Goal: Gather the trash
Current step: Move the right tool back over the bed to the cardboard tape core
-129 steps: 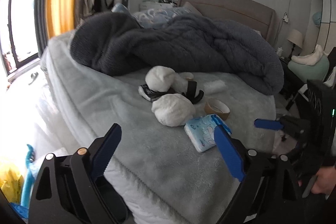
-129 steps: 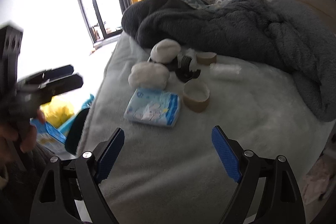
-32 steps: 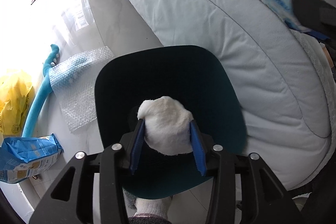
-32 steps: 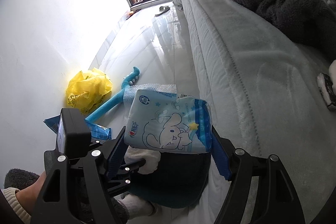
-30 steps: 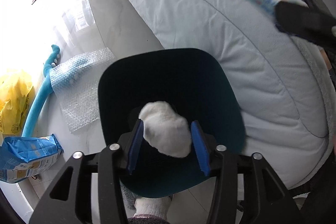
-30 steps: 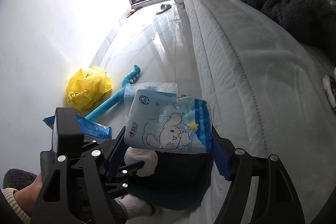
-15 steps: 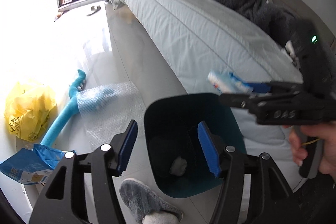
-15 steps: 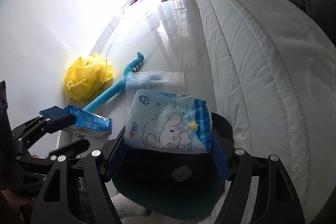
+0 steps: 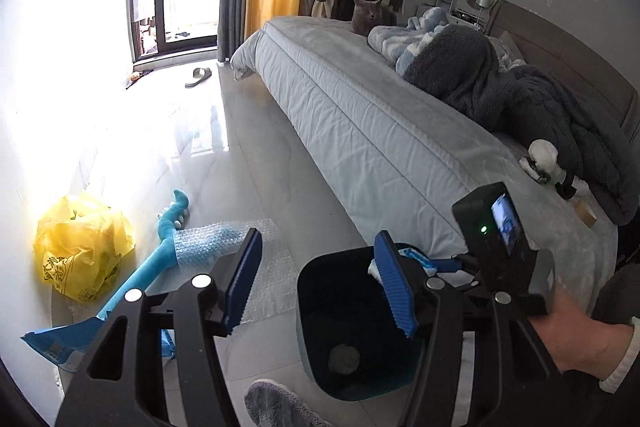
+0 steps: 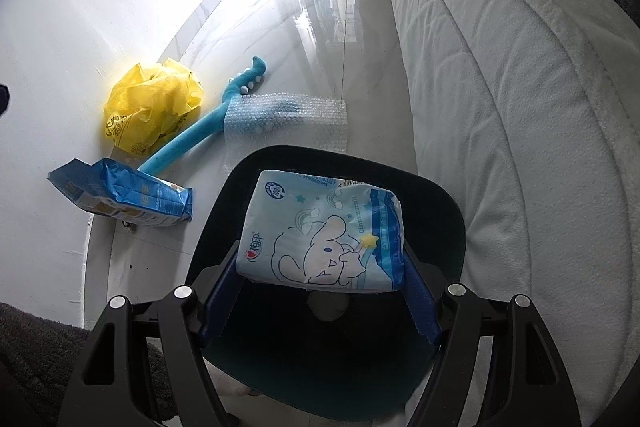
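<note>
A dark teal trash bin [image 10: 452,227] stands on the floor beside the bed; it also shows in the left wrist view [image 9: 316,275]. A white crumpled ball [image 9: 343,359] lies at its bottom, also seen in the right wrist view [image 10: 328,305]. My right gripper [image 10: 320,291] is shut on a blue-and-white tissue pack [image 10: 320,231] and holds it over the bin's opening. My left gripper [image 9: 320,283] is open and empty, raised beside the bin. More trash [image 9: 544,157] lies on the bed by the grey blanket.
On the floor lie a yellow plastic bag [image 10: 150,107], a blue toy [image 10: 208,127], bubble wrap [image 10: 284,115] and a blue snack bag [image 10: 120,199]. The bed [image 9: 380,135] runs along the right. A grey cat [image 9: 370,15] sits at its far end.
My left gripper opened and dropped the white ball into the bin, then lifted and turned toward the room. My right gripper moved the tissue pack over the bin's opening.
</note>
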